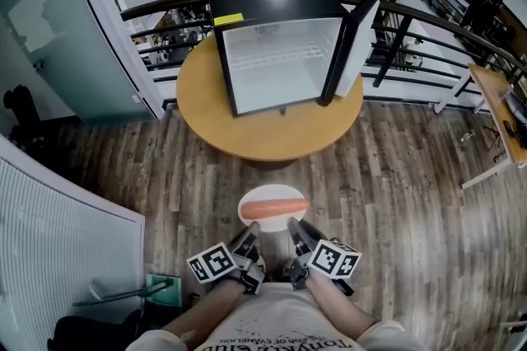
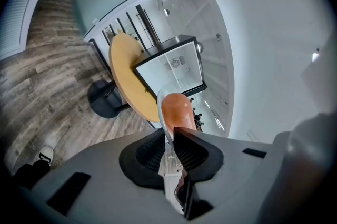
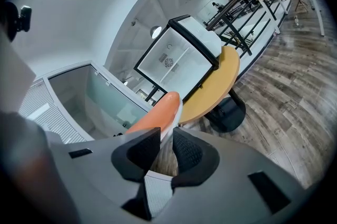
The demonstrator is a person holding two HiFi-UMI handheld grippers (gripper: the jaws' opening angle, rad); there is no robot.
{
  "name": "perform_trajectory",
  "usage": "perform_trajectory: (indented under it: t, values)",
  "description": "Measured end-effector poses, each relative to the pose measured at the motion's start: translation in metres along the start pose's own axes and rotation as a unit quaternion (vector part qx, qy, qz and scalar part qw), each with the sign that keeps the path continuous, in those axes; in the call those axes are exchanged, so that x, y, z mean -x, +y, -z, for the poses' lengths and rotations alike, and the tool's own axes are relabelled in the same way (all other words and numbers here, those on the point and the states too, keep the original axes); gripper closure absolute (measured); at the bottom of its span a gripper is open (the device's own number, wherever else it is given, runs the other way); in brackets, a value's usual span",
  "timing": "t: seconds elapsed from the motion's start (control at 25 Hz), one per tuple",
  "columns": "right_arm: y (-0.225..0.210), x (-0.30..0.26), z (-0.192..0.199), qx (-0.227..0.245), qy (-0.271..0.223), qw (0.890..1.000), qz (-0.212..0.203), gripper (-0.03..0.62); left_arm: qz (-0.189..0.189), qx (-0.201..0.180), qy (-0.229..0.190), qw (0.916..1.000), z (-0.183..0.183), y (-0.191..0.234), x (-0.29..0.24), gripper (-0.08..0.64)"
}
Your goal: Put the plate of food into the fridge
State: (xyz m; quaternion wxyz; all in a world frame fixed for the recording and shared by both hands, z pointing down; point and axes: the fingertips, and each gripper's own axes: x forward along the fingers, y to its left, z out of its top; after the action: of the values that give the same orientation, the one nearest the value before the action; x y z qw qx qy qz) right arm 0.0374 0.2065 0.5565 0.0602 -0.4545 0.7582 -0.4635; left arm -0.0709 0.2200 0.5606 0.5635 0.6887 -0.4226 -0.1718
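Note:
A white plate (image 1: 248,202) carrying an orange sausage (image 1: 274,208) hangs level above the wood floor, just in front of me. My left gripper (image 1: 249,238) is shut on its near left rim and my right gripper (image 1: 295,230) on its near right rim. In the left gripper view the plate's edge (image 2: 160,110) runs between the pads of the left gripper (image 2: 169,146), with the sausage (image 2: 176,110) beyond. The right gripper view shows the right gripper (image 3: 166,146) pinching the rim (image 3: 178,112) beside the sausage (image 3: 158,112). Ahead, the black mini fridge (image 1: 280,53) stands open and empty on a round wooden table (image 1: 247,135).
The fridge door (image 1: 354,40) is swung open to the right. A black railing (image 1: 428,24) curves behind the table. A white ribbed panel (image 1: 58,226) stands at my left and a wooden desk (image 1: 502,106) at the far right. Wood floor lies between me and the table.

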Motion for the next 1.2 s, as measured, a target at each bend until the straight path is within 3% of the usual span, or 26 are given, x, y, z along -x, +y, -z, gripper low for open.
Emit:
perform_trajectory:
  t: [0.4,0.68,1.2]
  values:
    - [0.027,-0.033,0.010,-0.003,-0.022,1.000,0.008,0.502,0.015,-0.015,0.018,0.9996,-0.043,0.013,0.010,0.499]
    - [0.027,-0.045,0.010,-0.003,-0.027,0.999,0.019,0.502,0.019,-0.007,0.029,0.9994,-0.053,0.022,0.005,0.499]
    - [-0.001,-0.084,-0.031,-0.011,-0.026,1.000,0.015,0.503,0.013,-0.008,0.029,0.9995,-0.076,0.024,-0.053,0.499]
